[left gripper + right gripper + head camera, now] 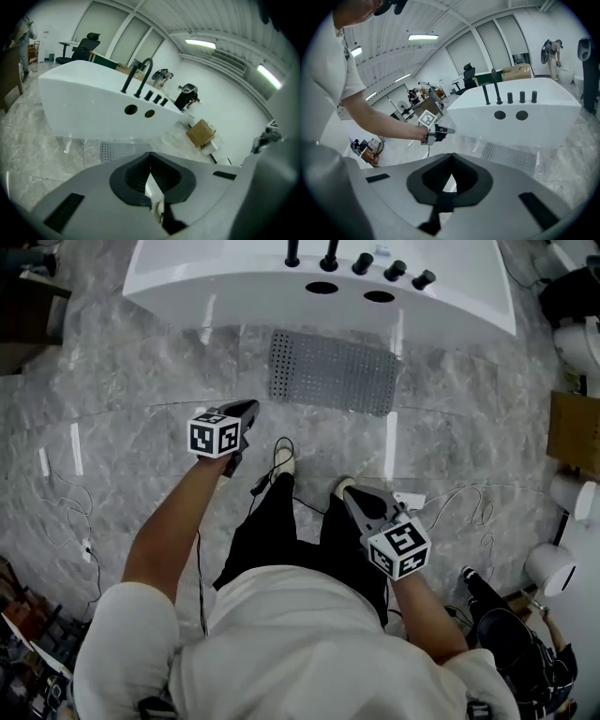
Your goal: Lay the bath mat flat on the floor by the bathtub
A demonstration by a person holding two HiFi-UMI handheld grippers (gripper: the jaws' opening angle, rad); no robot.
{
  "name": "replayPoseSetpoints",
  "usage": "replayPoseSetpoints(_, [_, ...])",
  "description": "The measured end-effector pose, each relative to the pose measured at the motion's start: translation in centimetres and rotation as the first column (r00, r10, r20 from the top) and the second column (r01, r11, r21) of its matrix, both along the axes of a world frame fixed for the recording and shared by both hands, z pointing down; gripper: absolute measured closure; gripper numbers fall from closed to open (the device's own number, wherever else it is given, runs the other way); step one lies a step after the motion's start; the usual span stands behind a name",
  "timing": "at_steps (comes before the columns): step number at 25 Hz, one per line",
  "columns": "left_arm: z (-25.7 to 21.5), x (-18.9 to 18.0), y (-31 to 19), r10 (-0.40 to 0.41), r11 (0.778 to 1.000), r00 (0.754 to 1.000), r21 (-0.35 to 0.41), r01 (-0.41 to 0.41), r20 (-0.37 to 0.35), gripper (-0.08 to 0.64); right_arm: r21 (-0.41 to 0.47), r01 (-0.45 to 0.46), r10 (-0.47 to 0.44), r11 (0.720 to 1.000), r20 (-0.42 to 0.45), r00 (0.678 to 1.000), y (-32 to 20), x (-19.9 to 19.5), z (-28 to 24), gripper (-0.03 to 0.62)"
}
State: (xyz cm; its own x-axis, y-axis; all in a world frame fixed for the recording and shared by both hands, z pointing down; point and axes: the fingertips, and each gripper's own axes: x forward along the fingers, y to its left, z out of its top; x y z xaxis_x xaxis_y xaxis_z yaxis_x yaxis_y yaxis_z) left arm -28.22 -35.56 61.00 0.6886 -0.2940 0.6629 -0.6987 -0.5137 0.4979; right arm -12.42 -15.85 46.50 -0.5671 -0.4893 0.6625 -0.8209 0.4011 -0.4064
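Note:
The grey perforated bath mat (333, 371) lies flat on the marble floor, right in front of the white bathtub (234, 277). My left gripper (251, 407) hovers at the mat's near left, apart from it, jaws together and empty. My right gripper (345, 491) is held lower, near the person's right foot, also shut on nothing. In the left gripper view the mat (124, 151) shows just beyond the closed jaws (150, 157), under the tub (84, 108). The right gripper view shows the mat (508, 157), the tub (525, 122) and the left gripper (445, 131) past its own closed jaws (451, 157).
Black faucet and knobs (328, 254) line the tub rim. Loose cables (469, 502) trail over the floor to the right and left. A cardboard box (574, 432) and white fixtures (553, 563) stand at the right. The person's shoes (283, 461) are between the grippers.

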Motion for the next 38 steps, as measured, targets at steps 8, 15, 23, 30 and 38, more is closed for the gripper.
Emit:
replayPoseSetpoints(8, [-15.0, 1.8, 13.2, 0.119, 0.987, 0.982, 0.125, -0.100, -0.150, 0.541, 0.124, 0.039, -0.031, 0.991, -0.068, 0.997, 6.1, 2.0, -6.2, 0.583])
replayPoseSetpoints(15, [-22.7, 6.0, 27.9, 0.226, 0.957, 0.964, 0.215, -0.193, -0.141, 0.541, 0.223, 0.053, -0.038, 0.973, -0.068, 0.997, 16.2, 4.5, -9.9, 0.583])
replayPoseSetpoints(23, [-27.0, 9.0, 40.5, 0.339, 0.927, 0.930, 0.217, -0.305, -0.142, 0.541, 0.250, 0.042, -0.031, 0.967, -0.048, 0.998, 24.9, 5.2, -10.1, 0.583])
replayPoseSetpoints(30, [-28.6, 8.5, 41.4, 0.378, 0.905, 0.914, 0.264, -0.332, -0.145, 0.541, 0.297, 0.004, 0.003, 0.955, -0.024, 1.000, 25.7, 2.9, -11.9, 0.583])
replayPoseSetpoints(38, [-31.1, 3.3, 39.0, 0.317, 0.914, 0.930, 0.324, -0.246, -0.187, 0.541, 0.343, 0.111, -0.079, 0.933, -0.106, 0.991, 23.8, -2.8, -13.8, 0.584])
